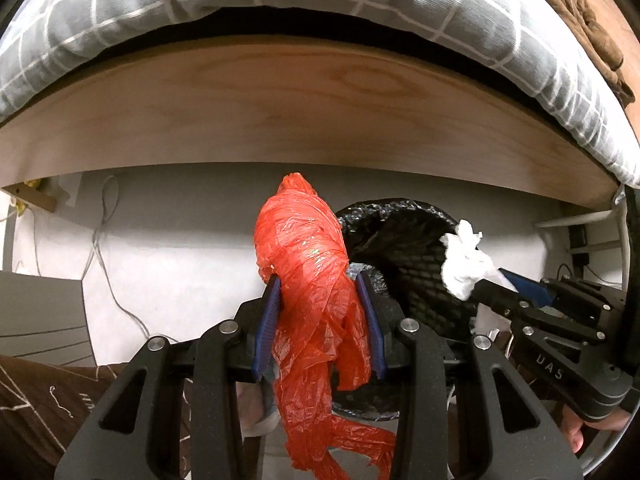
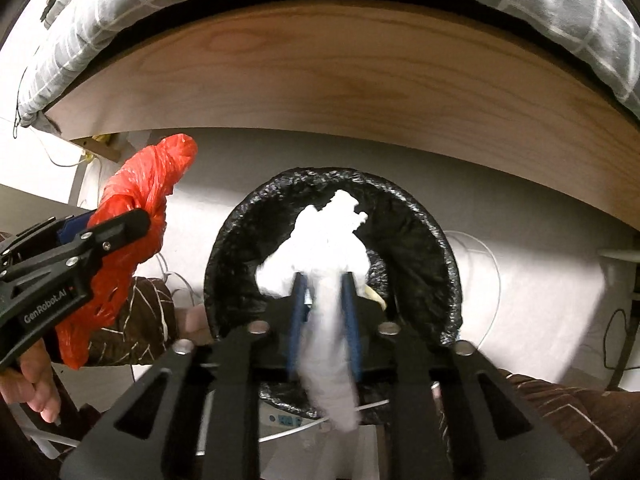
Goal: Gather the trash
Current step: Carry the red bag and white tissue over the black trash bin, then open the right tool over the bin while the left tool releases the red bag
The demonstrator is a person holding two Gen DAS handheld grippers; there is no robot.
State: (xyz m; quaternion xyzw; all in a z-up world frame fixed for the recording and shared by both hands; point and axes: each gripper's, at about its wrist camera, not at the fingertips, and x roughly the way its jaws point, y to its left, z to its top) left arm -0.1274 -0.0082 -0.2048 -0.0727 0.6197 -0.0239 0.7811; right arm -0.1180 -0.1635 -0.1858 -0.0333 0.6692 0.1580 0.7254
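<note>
Below the wooden bed frame, a black-lined bin sits at 12 o'clock of the right tool, whose blurred pads seemingly bracket white tissue; the left tool clenches an orange bag.

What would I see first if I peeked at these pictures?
A crinkly orange-red plastic bag is pinched in the left hand-held gripper. Beside it, white crumpled tissue sits between the fingers of the right hand-held gripper, right over the round bin with its black liner. Behind both runs a wooden bed frame.
</note>
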